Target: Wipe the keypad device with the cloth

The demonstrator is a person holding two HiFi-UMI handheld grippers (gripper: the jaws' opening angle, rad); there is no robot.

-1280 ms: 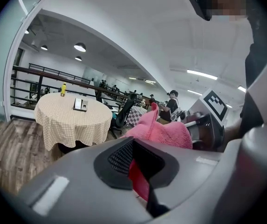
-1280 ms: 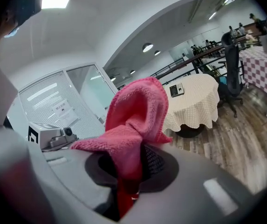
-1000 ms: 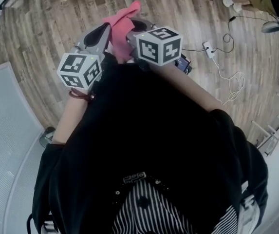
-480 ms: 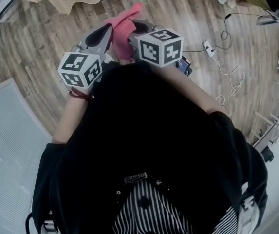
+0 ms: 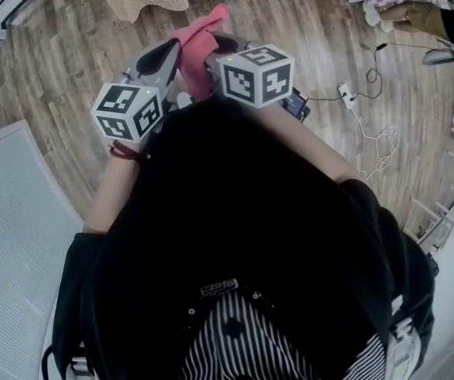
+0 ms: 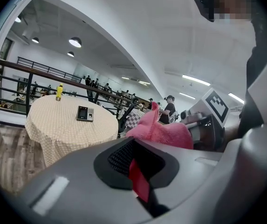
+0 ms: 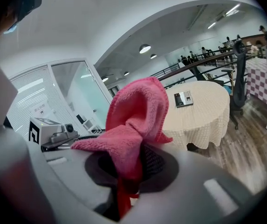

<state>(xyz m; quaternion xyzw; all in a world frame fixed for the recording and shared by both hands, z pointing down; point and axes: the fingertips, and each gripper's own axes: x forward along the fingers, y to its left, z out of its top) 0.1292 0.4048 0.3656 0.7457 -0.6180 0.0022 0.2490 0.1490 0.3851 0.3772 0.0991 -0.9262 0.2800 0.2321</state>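
While pink cloth (image 7: pixel 134 120) sits clamped in right gripper (image 7: pixel 126 181) fingers, left gripper (image 6: pixel 140 176) fingers closed, empty. Keypad device (image 7: pixel 184 98) on round worktop (image 7: pixel 203 122), grippers well short of worktop. Approach step; next: carry cloth over, press onto device.

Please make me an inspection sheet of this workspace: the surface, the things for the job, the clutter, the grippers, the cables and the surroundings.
Surface: round table with a beige cover, ahead of both grippers, not reached yet.
Job's things: keypad device lies flat on the table; pink cloth is in the right gripper.
Clutter: yellow bottle upright on the table, apart from the device.
Grippers: right gripper fingers shut on the cloth; left gripper fingers together, no cloth in them.
Cables: white cable and power strip on the wooden floor.
Surroundings: office chair, checked table, people far off.
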